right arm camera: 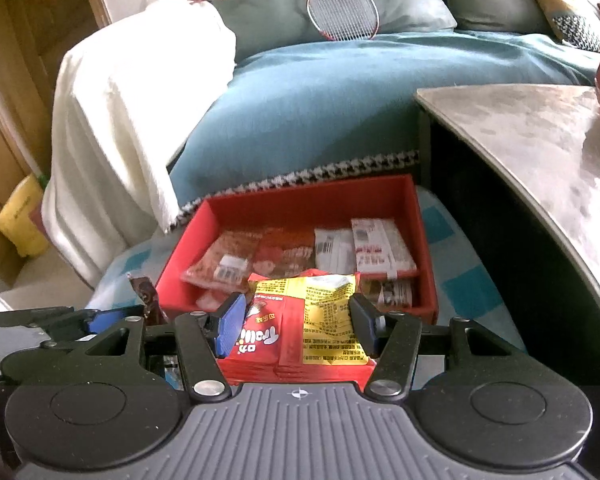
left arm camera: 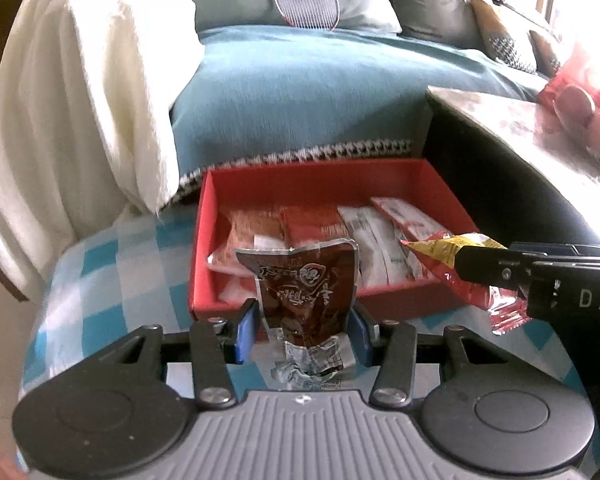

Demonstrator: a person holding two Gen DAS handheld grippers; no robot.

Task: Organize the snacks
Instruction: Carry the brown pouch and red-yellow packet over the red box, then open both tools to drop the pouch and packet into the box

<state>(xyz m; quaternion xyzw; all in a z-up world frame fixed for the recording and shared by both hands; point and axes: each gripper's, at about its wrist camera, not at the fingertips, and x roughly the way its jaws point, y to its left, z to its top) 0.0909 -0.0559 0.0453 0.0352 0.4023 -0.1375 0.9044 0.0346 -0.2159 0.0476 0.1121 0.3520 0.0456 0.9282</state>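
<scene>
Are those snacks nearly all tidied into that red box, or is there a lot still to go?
Partly done: several packets already lie in the red box. In hand: the left gripper holds a brown pouch and the right gripper a red and yellow packet, both just short of the box. Left: dropping those two in. More red packages sit on the side table.

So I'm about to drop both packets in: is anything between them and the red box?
Nothing visible blocks either. The brown pouch in the left gripper and the red-and-yellow packet in the right gripper hang just short of the open red box, which is part-filled with snacks.
</scene>
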